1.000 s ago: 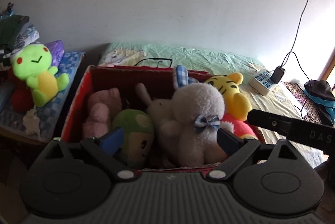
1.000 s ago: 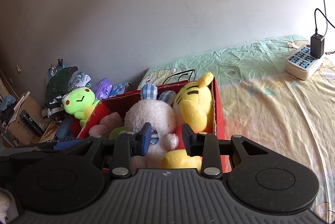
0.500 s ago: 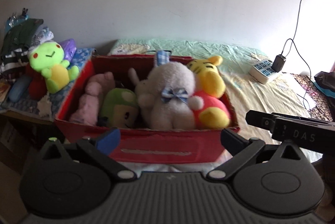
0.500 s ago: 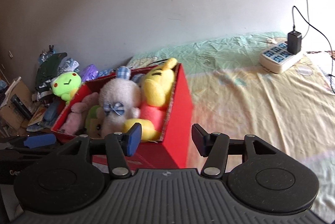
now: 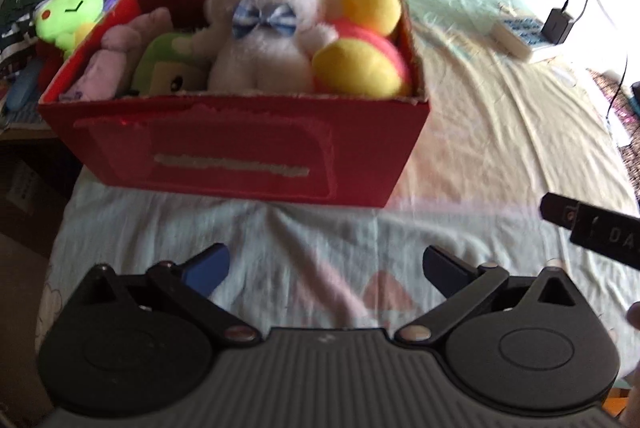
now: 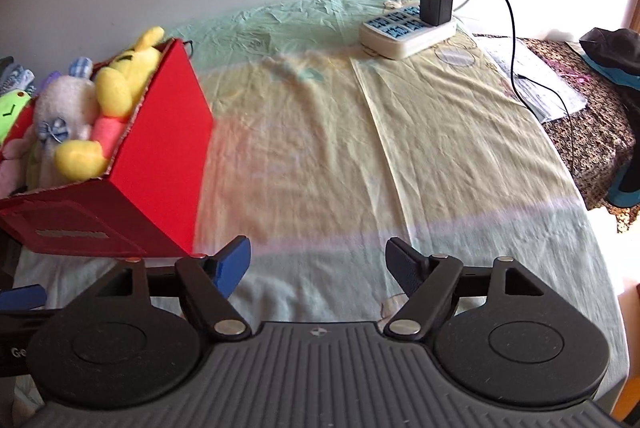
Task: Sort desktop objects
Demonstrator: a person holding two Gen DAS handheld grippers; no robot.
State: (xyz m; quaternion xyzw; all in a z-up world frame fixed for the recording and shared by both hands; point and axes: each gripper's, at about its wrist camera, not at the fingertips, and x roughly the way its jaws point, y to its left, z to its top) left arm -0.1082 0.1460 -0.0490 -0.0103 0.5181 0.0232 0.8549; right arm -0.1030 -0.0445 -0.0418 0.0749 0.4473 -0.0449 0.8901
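Right wrist: claw [image 6: 318, 264] opening, emptier than before.

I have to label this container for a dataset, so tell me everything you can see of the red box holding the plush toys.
The red box is an open-topped rectangular bin that looks like cardboard, with ragged, whitish worn edges along its rim. A raised rounded panel with a pale strip marks its front wall. It stands upright on the pale bedsheet near the bed's left edge. It is packed full: a white plush with a blue bow, a yellow tiger, a green toy and a pink one touch its walls. Neither gripper touches it.
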